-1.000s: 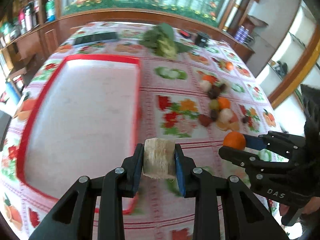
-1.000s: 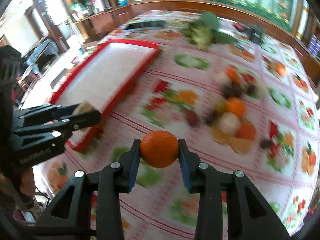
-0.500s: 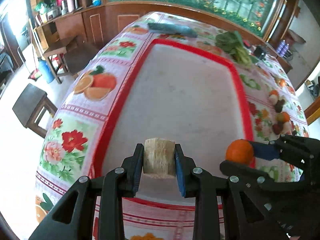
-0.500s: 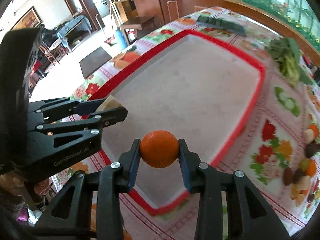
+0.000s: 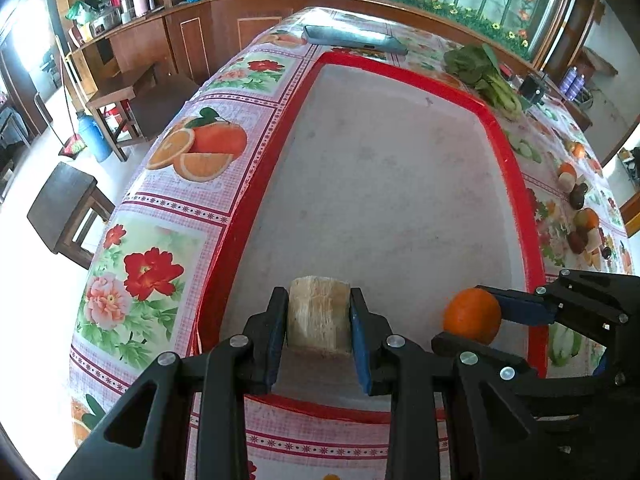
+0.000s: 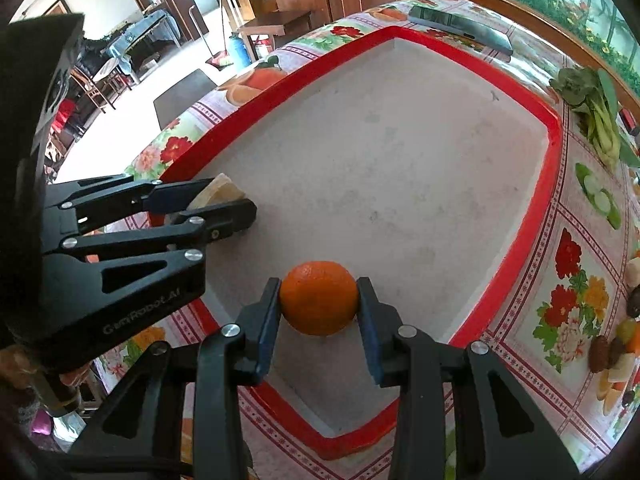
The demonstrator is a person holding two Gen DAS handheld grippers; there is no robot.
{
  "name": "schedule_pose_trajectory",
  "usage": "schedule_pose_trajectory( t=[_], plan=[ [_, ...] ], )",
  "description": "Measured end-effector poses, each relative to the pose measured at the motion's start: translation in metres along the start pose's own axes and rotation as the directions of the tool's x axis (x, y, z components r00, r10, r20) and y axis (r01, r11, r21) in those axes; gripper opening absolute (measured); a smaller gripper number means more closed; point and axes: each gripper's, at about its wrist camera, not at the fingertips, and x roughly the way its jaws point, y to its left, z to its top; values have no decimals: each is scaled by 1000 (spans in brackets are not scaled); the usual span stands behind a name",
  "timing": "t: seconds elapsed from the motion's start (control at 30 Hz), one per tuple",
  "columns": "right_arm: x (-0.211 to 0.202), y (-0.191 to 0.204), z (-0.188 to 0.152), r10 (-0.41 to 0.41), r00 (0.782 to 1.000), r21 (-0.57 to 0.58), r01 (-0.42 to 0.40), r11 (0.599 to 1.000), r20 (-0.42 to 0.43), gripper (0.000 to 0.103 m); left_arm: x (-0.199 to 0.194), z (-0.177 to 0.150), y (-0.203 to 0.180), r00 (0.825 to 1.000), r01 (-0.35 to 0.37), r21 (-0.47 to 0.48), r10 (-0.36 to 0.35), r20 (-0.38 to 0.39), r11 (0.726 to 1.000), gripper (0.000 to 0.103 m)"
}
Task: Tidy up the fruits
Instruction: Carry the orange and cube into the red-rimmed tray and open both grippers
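Note:
A pale, fibrous fruit chunk sits between the fingers of my left gripper, which is shut on it just above the near end of the red-rimmed tray. My right gripper is shut on an orange, low over the tray's near right part. From the left wrist view the orange and the right gripper show at the right. In the right wrist view the left gripper and its chunk lie to the left, over the tray's near left edge.
A heap of small fruits lies on the flowered tablecloth right of the tray. Leafy greens and a dark flat object sit beyond the tray's far end. Stools and the floor lie past the table's left edge.
Both grippers have carried their loads leftward from the fruit heap to over the tray and come lower, close to its near end. Both stay shut.

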Motion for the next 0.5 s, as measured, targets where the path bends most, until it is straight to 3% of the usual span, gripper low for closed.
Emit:
schedule_pose_trajectory(
  t=[0.13,0.5],
  plan=[
    [-2,0,-3,-8,1000,4,8,1000,2,51,-1,-2,-2,1000,-13,1,13,-3,1000,31],
    [-24,-1,-17,-19,999,4,18,1000,34,51,-14,-9,-7,1000,-27,-12,27,12,1000,38]
  ],
)
